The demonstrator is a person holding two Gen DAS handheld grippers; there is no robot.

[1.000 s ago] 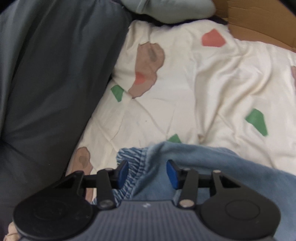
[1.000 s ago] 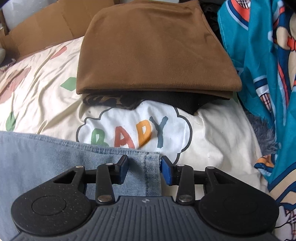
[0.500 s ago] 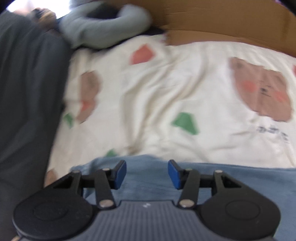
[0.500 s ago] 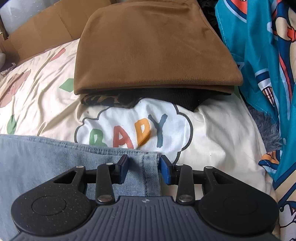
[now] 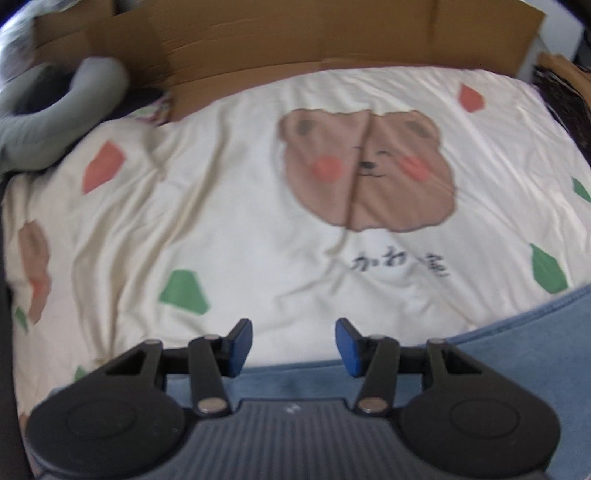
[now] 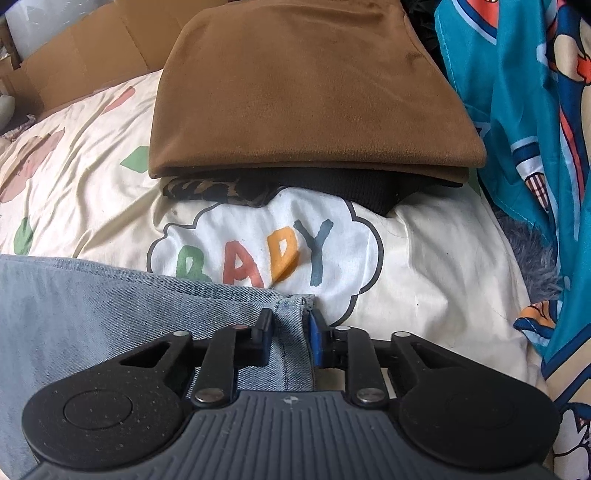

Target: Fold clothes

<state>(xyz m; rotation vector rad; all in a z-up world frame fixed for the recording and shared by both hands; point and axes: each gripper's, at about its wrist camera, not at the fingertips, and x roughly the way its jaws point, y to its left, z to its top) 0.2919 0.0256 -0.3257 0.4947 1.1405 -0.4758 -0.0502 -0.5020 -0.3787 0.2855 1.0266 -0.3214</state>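
My right gripper (image 6: 290,341) is closing on the hemmed corner of the light denim garment (image 6: 92,306), which lies on the cream printed bedsheet (image 6: 424,266); the pads look to be pinching the fabric, though I can't swear the grip is firm. My left gripper (image 5: 293,345) is released, jaws apart over bare sheet, with the denim's blue edge (image 5: 517,339) just below. Only the right view shows the folded brown cloth (image 6: 306,92) and teal blanket (image 6: 517,92); only the left shows the bear print (image 5: 369,173) and cardboard (image 5: 295,33).
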